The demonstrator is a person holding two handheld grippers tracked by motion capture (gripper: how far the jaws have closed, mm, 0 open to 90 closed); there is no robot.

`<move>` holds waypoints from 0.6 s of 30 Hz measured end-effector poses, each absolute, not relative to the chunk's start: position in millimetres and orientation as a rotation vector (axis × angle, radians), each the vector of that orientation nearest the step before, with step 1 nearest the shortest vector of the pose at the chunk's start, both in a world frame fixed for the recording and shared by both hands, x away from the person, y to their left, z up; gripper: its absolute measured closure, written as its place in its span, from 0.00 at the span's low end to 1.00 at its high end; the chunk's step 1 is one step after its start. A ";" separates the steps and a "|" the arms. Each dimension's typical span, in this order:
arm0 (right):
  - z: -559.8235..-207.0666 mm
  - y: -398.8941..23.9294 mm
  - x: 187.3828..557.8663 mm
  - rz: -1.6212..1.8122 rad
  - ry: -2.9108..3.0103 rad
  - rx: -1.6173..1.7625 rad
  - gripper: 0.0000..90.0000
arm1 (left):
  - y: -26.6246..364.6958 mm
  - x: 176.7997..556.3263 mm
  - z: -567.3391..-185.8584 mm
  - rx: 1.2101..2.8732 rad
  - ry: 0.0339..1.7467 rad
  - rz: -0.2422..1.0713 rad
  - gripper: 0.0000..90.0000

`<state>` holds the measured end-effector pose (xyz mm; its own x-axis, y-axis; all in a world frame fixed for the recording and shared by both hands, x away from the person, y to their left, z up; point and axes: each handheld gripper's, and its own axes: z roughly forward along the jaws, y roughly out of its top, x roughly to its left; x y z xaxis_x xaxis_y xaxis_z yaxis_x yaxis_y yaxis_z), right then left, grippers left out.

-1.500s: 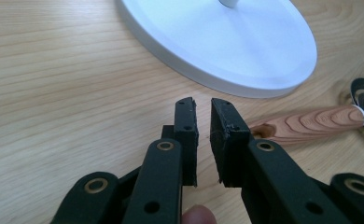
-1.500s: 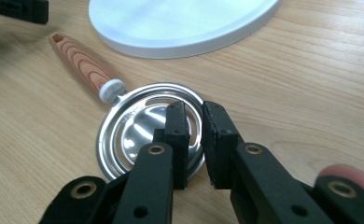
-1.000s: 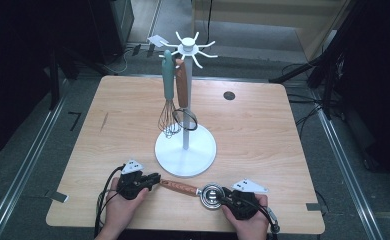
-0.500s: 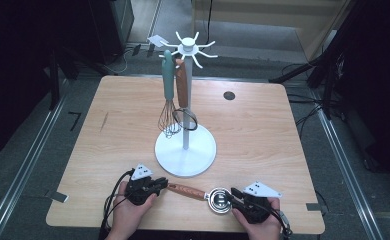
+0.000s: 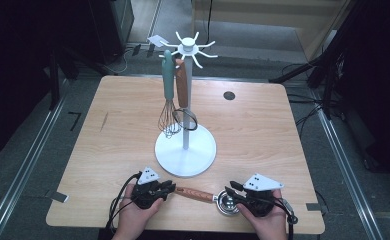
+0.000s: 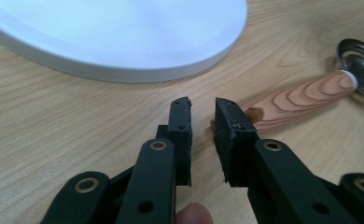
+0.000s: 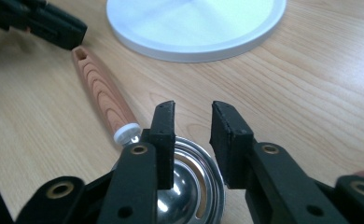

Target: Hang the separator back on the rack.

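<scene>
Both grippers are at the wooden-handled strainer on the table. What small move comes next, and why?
Probably slide the left gripper sideways over the handle end of the strainer and close. Its jaws have just been opening with nothing between them, and the handle lies just beside one jaw. The right gripper hovers open over the bowl.

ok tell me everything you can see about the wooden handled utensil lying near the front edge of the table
The utensil lies flat on the wooden table, just in front of the stand's white round base. It has a reddish, strongly grained wooden handle with a slot near its tip, a white collar, and a shiny round metal head with a domed centre and slits. The left claw stands open beside the handle end; the right claw stands open over the head's rim, gripping nothing.
</scene>
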<state>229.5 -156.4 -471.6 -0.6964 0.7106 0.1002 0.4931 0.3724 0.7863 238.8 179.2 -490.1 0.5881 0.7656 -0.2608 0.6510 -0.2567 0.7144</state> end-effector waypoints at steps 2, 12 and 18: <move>-468.3 -155.0 230.3 1.205 2.420 1.027 0.82 | 186.3 236.6 -485.5 1.970 1.109 0.191 0.81; -457.8 -136.8 244.6 1.146 2.627 0.885 0.74 | 230.3 228.2 -480.1 1.903 1.172 0.280 0.72; -451.6 -117.2 253.4 1.019 2.761 0.780 0.68 | 259.7 218.0 -478.9 1.873 1.229 0.348 0.71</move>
<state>253.4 -117.2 -451.6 -0.8641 0.4964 0.0830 0.4313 0.6455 0.6304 218.0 259.7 -478.9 0.4788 0.8531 -0.2073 0.6175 -0.1593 0.7703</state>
